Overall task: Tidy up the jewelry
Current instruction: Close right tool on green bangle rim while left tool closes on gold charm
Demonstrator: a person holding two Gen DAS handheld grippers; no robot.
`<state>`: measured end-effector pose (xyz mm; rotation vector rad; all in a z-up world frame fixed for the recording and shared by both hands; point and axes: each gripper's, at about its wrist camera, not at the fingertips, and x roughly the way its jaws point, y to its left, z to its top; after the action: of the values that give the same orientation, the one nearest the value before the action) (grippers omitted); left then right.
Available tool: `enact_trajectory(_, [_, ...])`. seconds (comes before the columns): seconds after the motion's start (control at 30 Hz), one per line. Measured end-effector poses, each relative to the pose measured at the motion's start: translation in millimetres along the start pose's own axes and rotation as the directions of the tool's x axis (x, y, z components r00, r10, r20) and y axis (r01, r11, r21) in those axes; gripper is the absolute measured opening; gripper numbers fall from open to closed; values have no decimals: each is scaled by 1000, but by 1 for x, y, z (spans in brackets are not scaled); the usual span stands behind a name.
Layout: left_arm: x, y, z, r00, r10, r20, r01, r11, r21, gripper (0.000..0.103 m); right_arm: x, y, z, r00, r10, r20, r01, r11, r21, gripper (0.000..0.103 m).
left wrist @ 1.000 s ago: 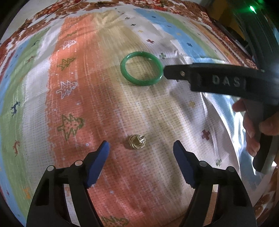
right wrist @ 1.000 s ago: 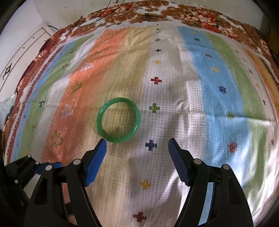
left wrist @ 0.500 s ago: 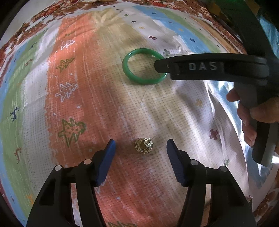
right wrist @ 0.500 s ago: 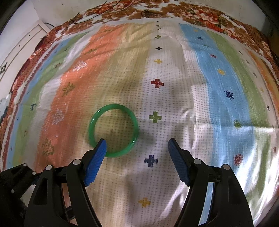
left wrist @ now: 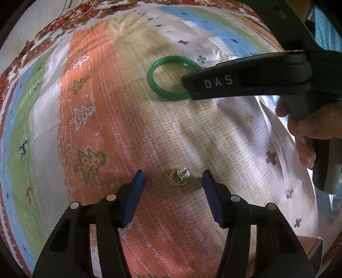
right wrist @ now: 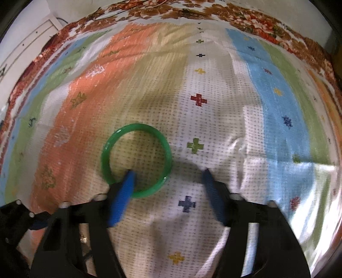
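A green bangle (left wrist: 162,89) lies flat on the striped cloth; it also shows in the right wrist view (right wrist: 136,130). My right gripper (right wrist: 168,174) is open, its left finger tip inside the ring and its right finger outside, straddling the bangle's near right rim. In the left wrist view the right gripper's black finger (left wrist: 235,83) covers the bangle's right side. A small gold earring (left wrist: 178,177) lies on the cloth. My left gripper (left wrist: 173,179) is open, with its blue pads on either side of the earring, not touching it.
The striped cloth (right wrist: 267,107) with crosses and tree motifs covers the whole surface, with wrinkles at the right. A floral border (right wrist: 245,19) runs along the far edge. A brown box corner (left wrist: 310,246) shows at the lower right.
My right gripper moved forward over the bangle, so its left finger now sits inside the ring. My left gripper narrowed and came closer around the earring.
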<state>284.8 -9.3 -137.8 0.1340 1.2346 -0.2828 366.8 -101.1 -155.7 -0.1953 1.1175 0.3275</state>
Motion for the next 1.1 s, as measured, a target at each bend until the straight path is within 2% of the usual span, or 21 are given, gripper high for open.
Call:
enact_trajectory(0.2, [-1,12,-2,1000,14,1,-14,1000,-26,34,-1,3,-2,1000,1,10,0,1000,-27,23])
enact_trajectory(0.4, [-2,17,1,1000,20,-2,-20,999,-50,17,-1,5,-4,1000,-8,23,9,999,-43,9])
enact_trajectory(0.73, [-5,26,1,1000,-10,-3,10,996,-85,17,-8,2,-8,1000,0,29,1,999,-37,8])
enact_trajectory(1.1, [-20,26,0,1000,-8,29,11,994,-106,17,-26,2,-16,999,3,52,-1,999,-41,8])
